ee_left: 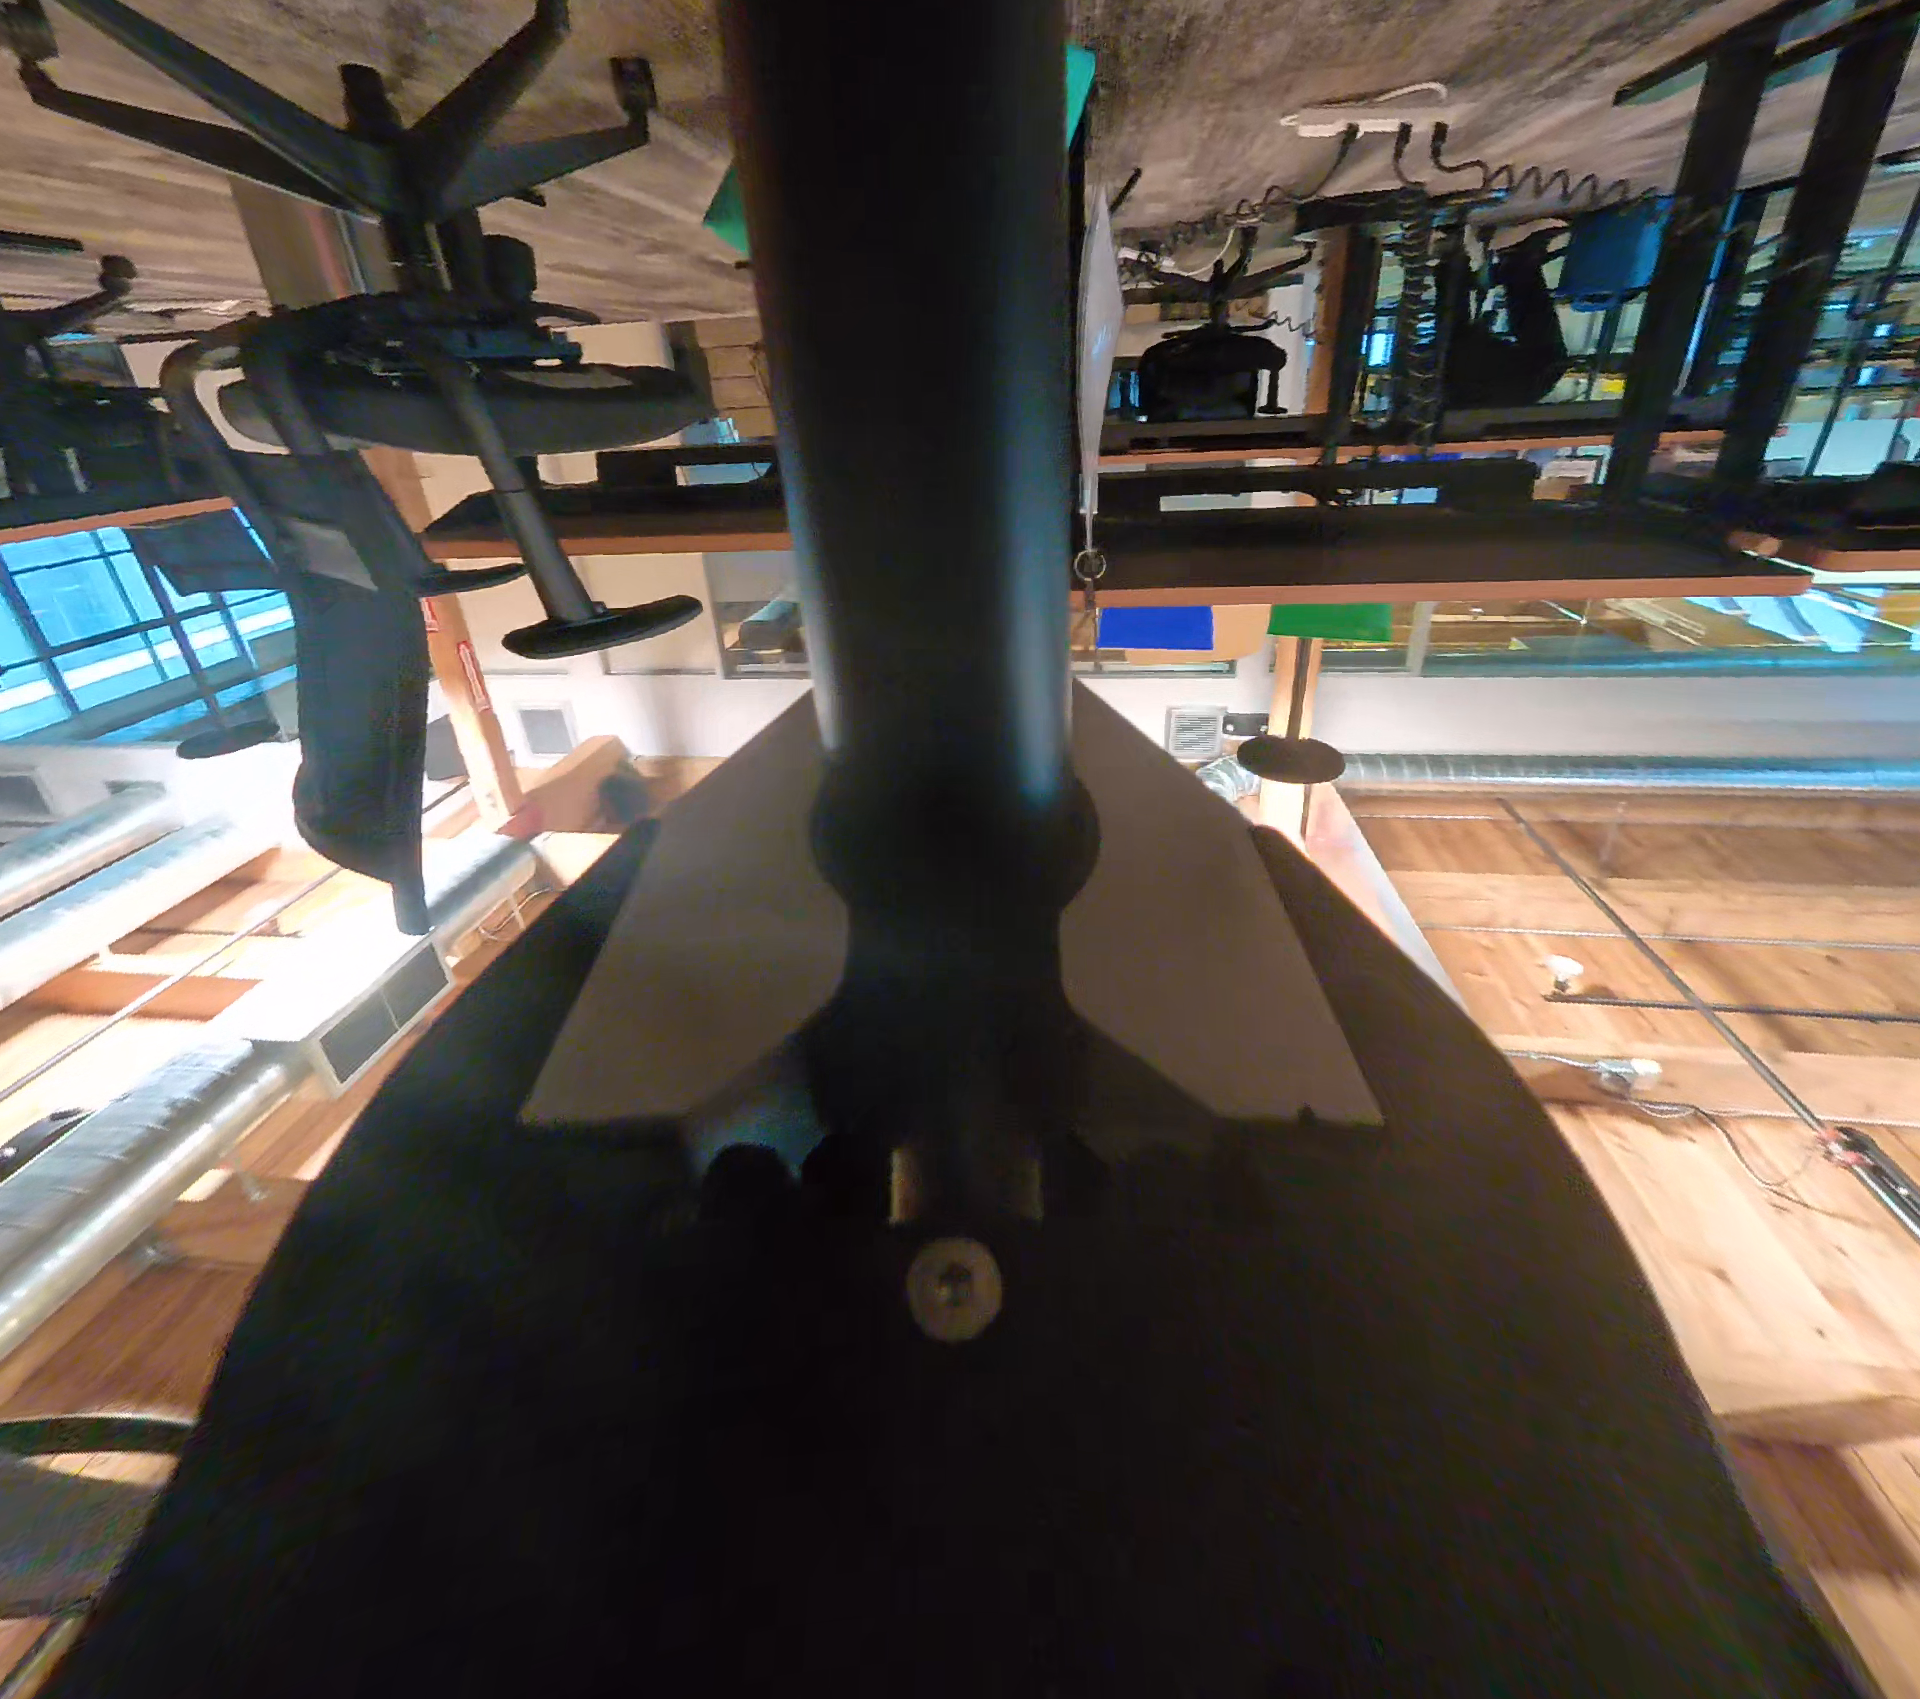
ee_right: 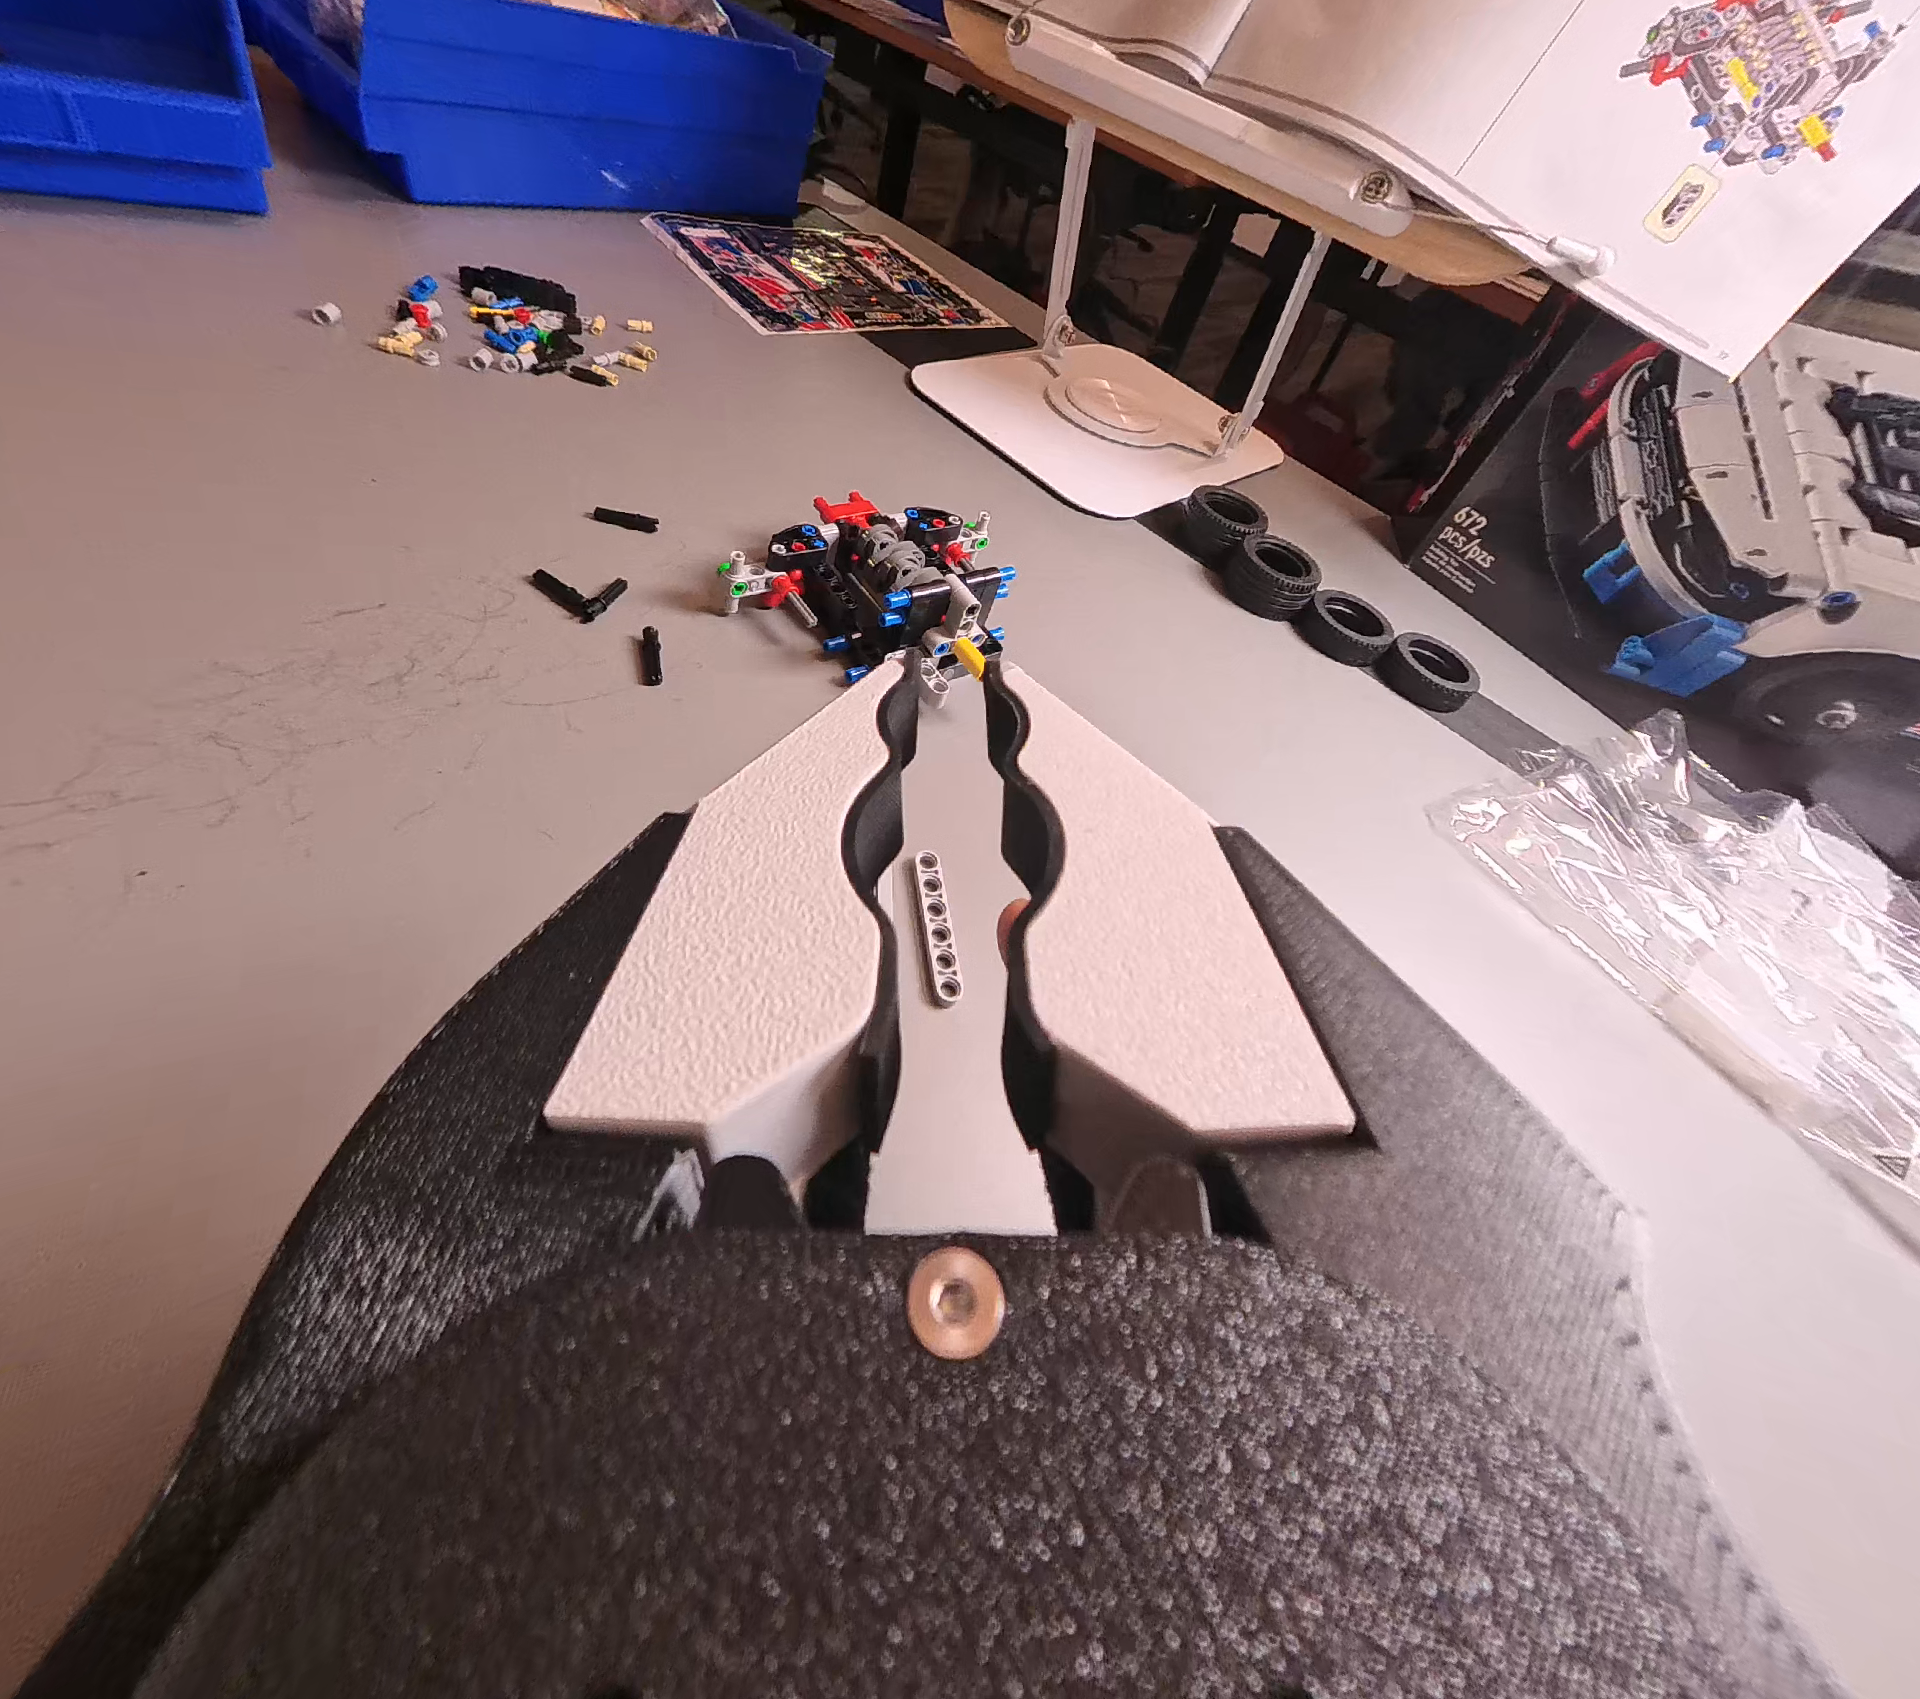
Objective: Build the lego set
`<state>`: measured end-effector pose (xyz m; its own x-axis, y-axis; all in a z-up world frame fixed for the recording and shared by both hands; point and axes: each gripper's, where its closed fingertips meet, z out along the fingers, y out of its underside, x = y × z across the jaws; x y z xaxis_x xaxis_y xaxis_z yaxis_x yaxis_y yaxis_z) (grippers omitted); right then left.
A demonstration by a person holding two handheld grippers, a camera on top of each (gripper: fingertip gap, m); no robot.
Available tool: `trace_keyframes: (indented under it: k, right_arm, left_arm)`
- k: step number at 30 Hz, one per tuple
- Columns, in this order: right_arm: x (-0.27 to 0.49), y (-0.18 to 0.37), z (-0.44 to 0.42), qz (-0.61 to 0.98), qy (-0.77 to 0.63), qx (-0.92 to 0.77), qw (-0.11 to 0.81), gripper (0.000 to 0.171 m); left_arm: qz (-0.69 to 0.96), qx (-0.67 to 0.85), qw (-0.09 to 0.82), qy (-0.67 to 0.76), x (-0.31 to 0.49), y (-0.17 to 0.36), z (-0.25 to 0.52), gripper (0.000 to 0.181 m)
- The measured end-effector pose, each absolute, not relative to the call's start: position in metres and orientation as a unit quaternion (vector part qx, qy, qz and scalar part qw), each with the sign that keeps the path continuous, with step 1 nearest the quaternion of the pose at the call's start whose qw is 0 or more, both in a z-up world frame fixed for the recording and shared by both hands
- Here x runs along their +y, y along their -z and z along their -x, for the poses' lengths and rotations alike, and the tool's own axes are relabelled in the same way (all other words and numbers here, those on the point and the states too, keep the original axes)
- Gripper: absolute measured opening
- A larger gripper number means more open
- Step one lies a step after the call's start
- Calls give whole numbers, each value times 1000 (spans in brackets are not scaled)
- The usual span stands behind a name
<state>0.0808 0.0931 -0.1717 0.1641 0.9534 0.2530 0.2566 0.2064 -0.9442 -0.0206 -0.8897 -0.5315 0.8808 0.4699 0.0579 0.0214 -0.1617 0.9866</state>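
In the right wrist view, the part-built lego assembly (ee_right: 878, 574), black and grey with red and blue pins, sits on the grey table (ee_right: 312, 714). My right gripper (ee_right: 945, 681) is closed to a narrow gap on the grey connector with a yellow pin (ee_right: 961, 652) at the assembly's near end. A grey beam with holes (ee_right: 938, 927) lies on the table under the fingers. The left wrist view is upside down and faces the room. A thick black pole (ee_left: 914, 299) runs between my left gripper's grey fingers (ee_left: 707, 922) and hides their tips.
Loose small parts (ee_right: 509, 324) and black pins (ee_right: 582, 595) lie to the left. Blue bins (ee_right: 582, 91) stand behind them. A sticker sheet (ee_right: 821, 278), the instruction booklet on a white stand (ee_right: 1101, 413), several tyres (ee_right: 1340, 621), the set's box (ee_right: 1714, 506) and a plastic bag (ee_right: 1714, 922) lie to the right.
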Motion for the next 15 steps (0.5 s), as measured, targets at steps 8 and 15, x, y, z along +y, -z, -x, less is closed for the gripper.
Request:
trace_keyframes:
  k: [8, 15]
  right_arm:
    - [94, 170, -81, 539, -320, -560, 542, 9]
    - [99, 172, -86, 544, -307, -554, 550, 10]
  left_arm:
    - [-793, 194, 549, -176, -855, 520, 47, 45]
    - [-902, 389, 152, 107, -722, 334, 254, 27]
